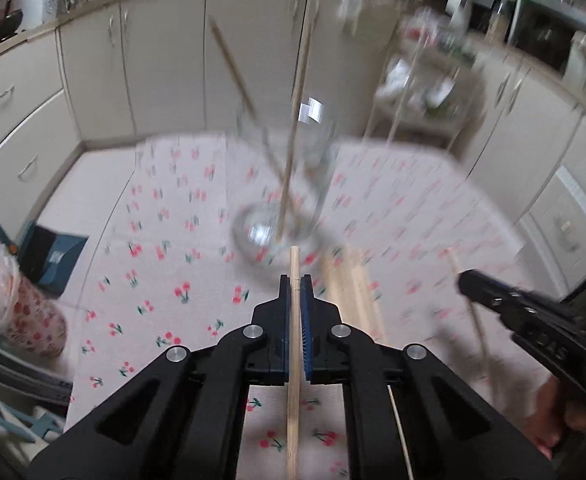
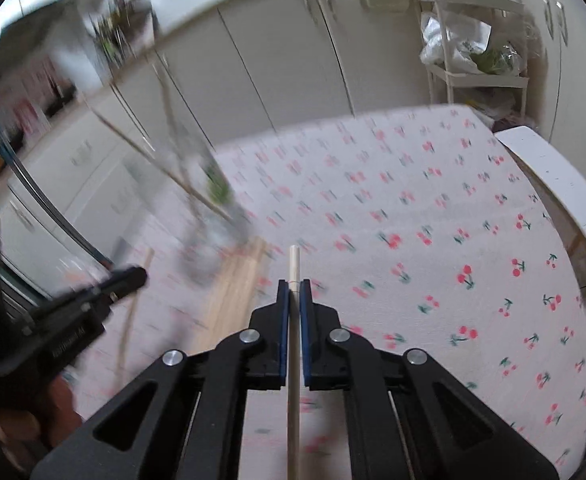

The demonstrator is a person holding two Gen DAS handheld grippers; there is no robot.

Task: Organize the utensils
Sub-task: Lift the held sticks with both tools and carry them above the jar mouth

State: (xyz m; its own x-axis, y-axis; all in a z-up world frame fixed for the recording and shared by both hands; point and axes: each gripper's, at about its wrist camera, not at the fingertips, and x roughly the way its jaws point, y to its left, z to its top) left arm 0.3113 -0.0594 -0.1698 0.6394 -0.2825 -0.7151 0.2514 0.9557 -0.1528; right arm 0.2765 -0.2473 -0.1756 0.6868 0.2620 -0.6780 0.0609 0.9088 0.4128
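**A:** How far along is the sorting, judging by both wrist views?

**B:** Partly done. A clear glass (image 1: 281,208) stands on the cherry-print tablecloth (image 1: 165,280) and already holds two wooden chopsticks (image 1: 297,120) that lean against its rim. More sticks remain outside it: a small pile of loose chopsticks (image 1: 353,292) lies on the cloth just beside the base of the glass, on its near right side. The frames are blurred, so an exact count is not possible.

**A:** And the tools?

**B:** Each is clenched on one stick. The left gripper (image 1: 295,280) pinches a left-held chopstick (image 1: 294,360) between its blue pads, the stick running along the fingers with its tip poking out in front toward the glass. The right gripper (image 2: 293,284) grips a right-held chopstick (image 2: 293,360) in the same lengthwise manner, a short tip showing ahead of the pads.

**A:** Pose of the hands?

**B:** Both grippers slant downward toward the table, above the cloth rather than on it. The left one is aimed nearly straight at the glass. The right one sits to its right, side by side with it, and the glass lies off to the left in its view. A hand (image 1: 565,420) is visible around the right tool's grip.

**A:** What is left?

**B:** Probably dropping these two sticks into the glass, then clearing the pile.
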